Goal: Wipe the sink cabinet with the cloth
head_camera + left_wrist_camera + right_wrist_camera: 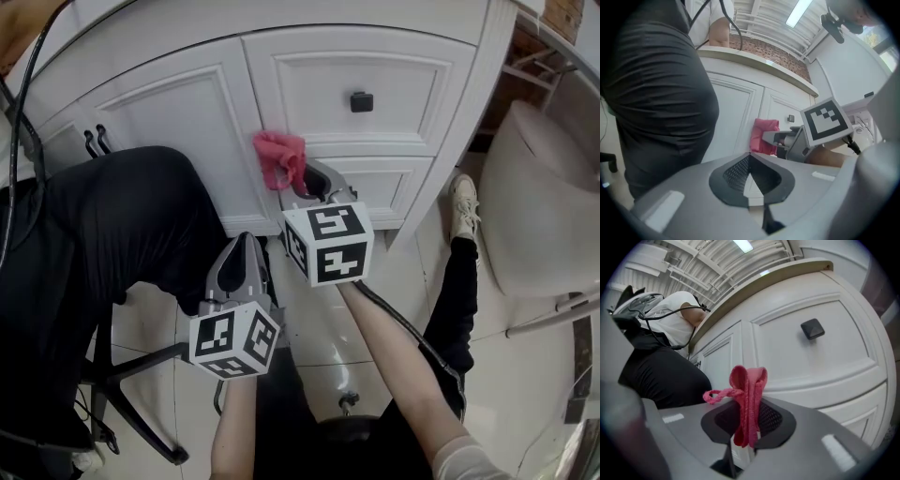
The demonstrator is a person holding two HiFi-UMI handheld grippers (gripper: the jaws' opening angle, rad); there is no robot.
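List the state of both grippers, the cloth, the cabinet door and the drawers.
Right gripper: shut on the cloth.
Left gripper: shut, empty.
Cloth: bunched, pinched upright between the right jaws.
Cabinet door: closed.
Upper drawer: closed.
Lower drawer: closed.

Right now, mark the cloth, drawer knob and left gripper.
cloth (747,404): right gripper view, fold pinched between the jaws.
drawer knob (362,102): head view, dark front face.
left gripper (750,161): left gripper view, where its closed jaw tips meet.
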